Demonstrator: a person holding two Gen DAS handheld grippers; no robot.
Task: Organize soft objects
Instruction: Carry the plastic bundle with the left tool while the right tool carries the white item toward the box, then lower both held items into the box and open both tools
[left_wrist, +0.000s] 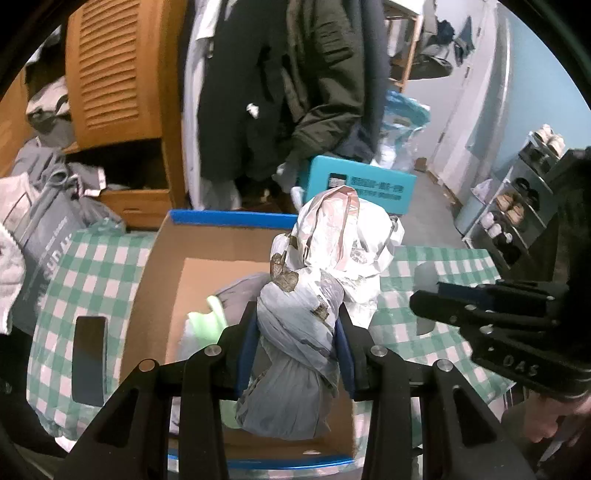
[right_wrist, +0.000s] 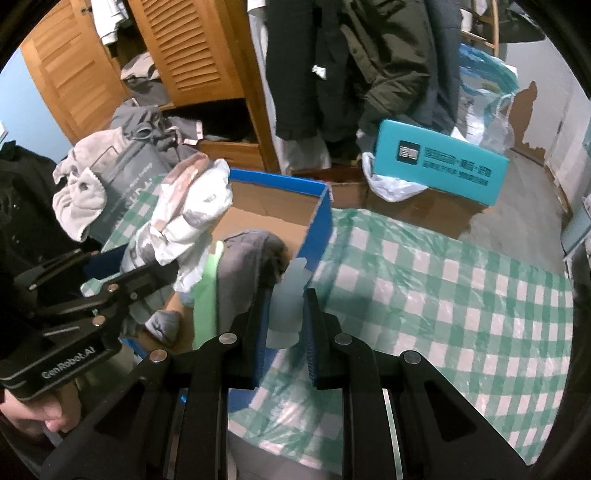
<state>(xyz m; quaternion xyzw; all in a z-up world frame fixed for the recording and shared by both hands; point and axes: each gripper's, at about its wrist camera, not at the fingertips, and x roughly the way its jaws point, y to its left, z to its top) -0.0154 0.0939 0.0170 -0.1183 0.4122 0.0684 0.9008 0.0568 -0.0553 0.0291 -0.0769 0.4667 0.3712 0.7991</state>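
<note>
My left gripper (left_wrist: 295, 328) is shut on a rolled grey-and-white patterned cloth bundle (left_wrist: 314, 280) and holds it over an open cardboard box (left_wrist: 162, 258) with blue edges. The bundle also shows in the right wrist view (right_wrist: 184, 210), with the left gripper (right_wrist: 122, 284) under it. Inside the box lie a grey garment (right_wrist: 251, 254) and a light green piece (right_wrist: 207, 291). My right gripper (right_wrist: 288, 306) is beside the box's right wall, shut on a small pale blue soft piece (right_wrist: 288, 299). It shows from the side in the left wrist view (left_wrist: 424, 302).
The box sits on a green-and-white checked cloth (right_wrist: 443, 280). A dark phone (left_wrist: 90, 360) lies left of the box. A grey bag (left_wrist: 48, 240) and clothes pile at the left. Hanging coats (left_wrist: 295, 85), a wooden wardrobe (left_wrist: 114, 74) and a teal box (right_wrist: 439, 162) stand behind. A shoe rack (left_wrist: 517, 206) is at the right.
</note>
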